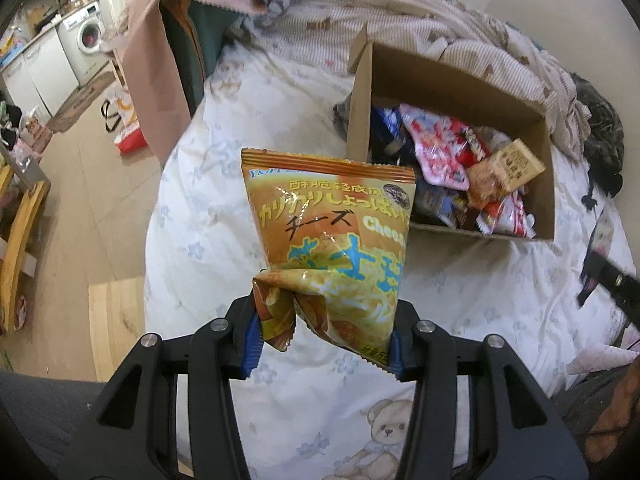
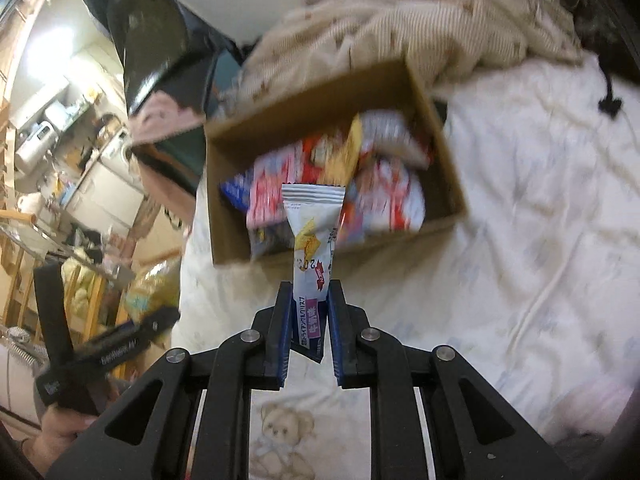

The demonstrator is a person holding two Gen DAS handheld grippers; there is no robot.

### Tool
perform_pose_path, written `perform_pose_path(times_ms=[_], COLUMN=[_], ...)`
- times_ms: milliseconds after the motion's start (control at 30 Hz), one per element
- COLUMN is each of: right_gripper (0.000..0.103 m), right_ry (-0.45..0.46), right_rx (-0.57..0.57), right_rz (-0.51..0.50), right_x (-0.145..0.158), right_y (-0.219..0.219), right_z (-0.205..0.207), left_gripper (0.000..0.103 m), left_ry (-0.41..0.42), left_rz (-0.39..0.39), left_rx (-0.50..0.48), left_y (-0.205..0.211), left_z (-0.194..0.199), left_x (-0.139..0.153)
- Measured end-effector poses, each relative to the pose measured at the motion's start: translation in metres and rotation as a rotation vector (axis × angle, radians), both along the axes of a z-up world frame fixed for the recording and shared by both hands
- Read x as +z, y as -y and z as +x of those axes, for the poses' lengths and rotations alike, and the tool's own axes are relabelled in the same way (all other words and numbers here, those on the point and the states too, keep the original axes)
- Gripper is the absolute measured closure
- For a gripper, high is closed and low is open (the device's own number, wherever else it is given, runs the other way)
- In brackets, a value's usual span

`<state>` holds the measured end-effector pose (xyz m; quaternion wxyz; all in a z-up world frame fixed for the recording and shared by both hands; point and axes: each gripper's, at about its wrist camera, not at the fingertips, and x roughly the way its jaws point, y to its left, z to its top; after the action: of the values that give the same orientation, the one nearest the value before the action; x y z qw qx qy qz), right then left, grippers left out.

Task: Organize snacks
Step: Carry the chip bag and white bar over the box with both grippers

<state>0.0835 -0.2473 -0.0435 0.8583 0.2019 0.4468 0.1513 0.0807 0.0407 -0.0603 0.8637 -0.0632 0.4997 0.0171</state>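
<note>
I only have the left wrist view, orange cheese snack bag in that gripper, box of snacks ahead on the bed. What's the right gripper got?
Observer: The right gripper is shut on a slim white snack packet, gripped near its lower end, the crimped top pointing toward the cardboard box.
Operator: Is that packet above the box?
Observer: In the right wrist view it overlaps the box's near wall; the background is blurred, so I cannot tell whether it is over the opening.
Operator: Anything else there that I can't see?
Observer: Yes, the left gripper shows at the lower left of that view, with a hand beneath it.
</note>
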Motion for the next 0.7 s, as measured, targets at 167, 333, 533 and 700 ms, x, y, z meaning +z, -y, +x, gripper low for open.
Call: perform_pose_path(times_ms=[167, 333, 533, 700], right_gripper=[0.086, 0.086, 0.086, 0.086], right_ry=[0.042, 0.091, 0.104, 0.089], right_rx=[-0.045, -0.065, -0.098, -0.09], right_rz=[0.007, -0.01, 0.003, -0.012], right_x=[0.015, 0.024, 0.026, 0.02], right_y=[0.022, 0.035, 0.048, 0.047], right_z=[0.018, 0.038, 0.066, 0.088], left_gripper=[0.059, 0.059, 0.059, 0.059], left_ry=[0.032, 0.079, 0.092, 0.13], left_rz=[-0.002, 0.021, 0.016, 0.027], left_rx=[-0.033, -0.046, -0.063, -0.1], left_y=[0.005, 0.008, 0.018, 0.035], left_z=[0.006, 0.021, 0.053, 0.08], left_x=[0.012, 0.03, 0.041, 0.049])
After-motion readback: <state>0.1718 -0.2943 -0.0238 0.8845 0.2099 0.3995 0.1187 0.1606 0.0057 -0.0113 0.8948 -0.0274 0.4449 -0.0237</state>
